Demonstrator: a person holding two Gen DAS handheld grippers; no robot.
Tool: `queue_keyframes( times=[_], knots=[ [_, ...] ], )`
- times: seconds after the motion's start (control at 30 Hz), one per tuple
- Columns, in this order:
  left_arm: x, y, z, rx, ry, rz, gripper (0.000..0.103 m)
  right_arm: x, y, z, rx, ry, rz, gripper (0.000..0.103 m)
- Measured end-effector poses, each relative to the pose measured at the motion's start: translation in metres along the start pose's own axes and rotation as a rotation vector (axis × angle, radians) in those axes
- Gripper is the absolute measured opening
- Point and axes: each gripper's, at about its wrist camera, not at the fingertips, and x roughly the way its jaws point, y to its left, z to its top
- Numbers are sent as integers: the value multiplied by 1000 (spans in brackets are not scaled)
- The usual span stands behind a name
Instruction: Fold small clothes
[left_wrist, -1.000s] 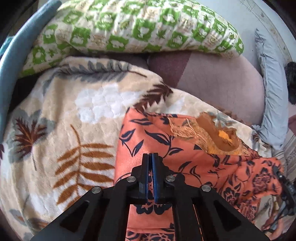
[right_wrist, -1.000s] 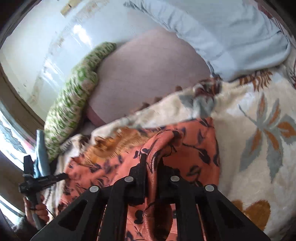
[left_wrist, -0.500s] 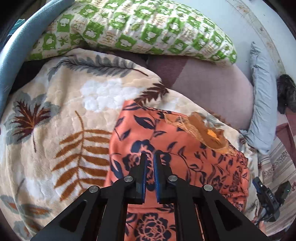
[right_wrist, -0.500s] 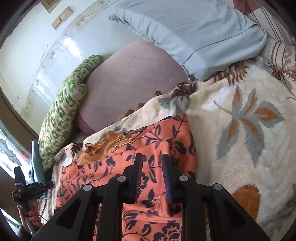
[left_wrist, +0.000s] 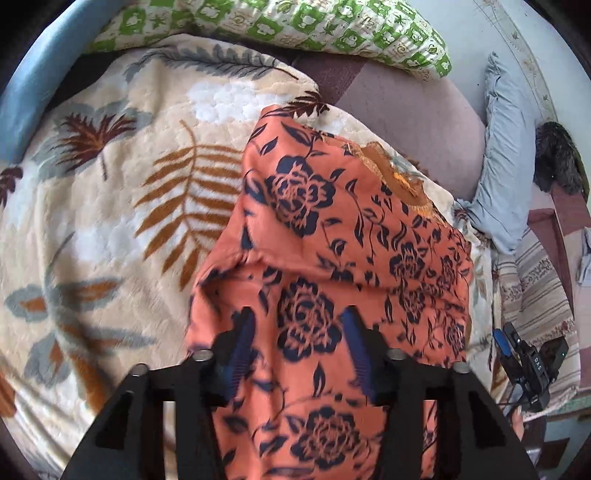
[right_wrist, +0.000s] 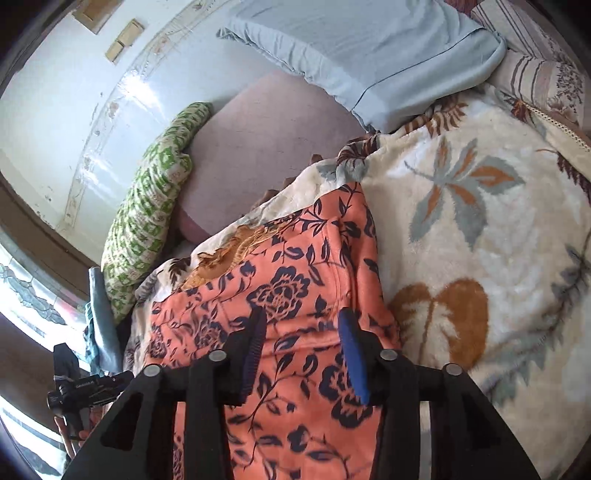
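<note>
Both tools (left_wrist: 299, 332) (right_wrist: 303, 332) agape above orange garment (left_wrist: 332, 229); blanket (right_wrist: 480, 229) flanks edges.

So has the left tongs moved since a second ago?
Yes. The left tongs have opened and pulled back toward the viewer, away from the green checked pillow, letting go of the orange floral garment.

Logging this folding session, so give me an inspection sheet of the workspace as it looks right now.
Surface: cream leaf-print blanket over a bed.
Job's things: orange floral garment lying folded on the blanket.
Clutter: green checked pillow, pale blue pillow.
Grippers: left claw open above the garment; right claw open, also holding nothing.
Cables: nothing seen.
Surroundings: mauve mattress, white wall.
</note>
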Motion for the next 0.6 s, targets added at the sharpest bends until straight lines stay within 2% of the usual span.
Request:
queue_keyframes(
  times=[0.03,0.1,0.2,0.27,0.4,0.5,0.6],
  knots=[
    [-10,10,-12,-11,19,1,64,-12,-2,-12,-4,14,0,61],
    [-25,27,-35,-27,42,7,64,-31,-8,-37,-20,46,-31,61],
    [-41,46,-70,-30,69,53,64,-54,-21,-79,-55,103,-114,61],
    [-58,51,-94,-15,95,53,64,-68,-32,-103,-54,131,-147,61],
    [-65,53,-133,3,144,38,64,-88,-59,-140,-20,167,-209,61],
    [-53,62,-148,-11,179,51,64,-91,-73,-160,37,205,-173,61],
    [-48,58,-158,14,136,68,65,-92,-65,-171,-5,215,-135,61]
  ],
)
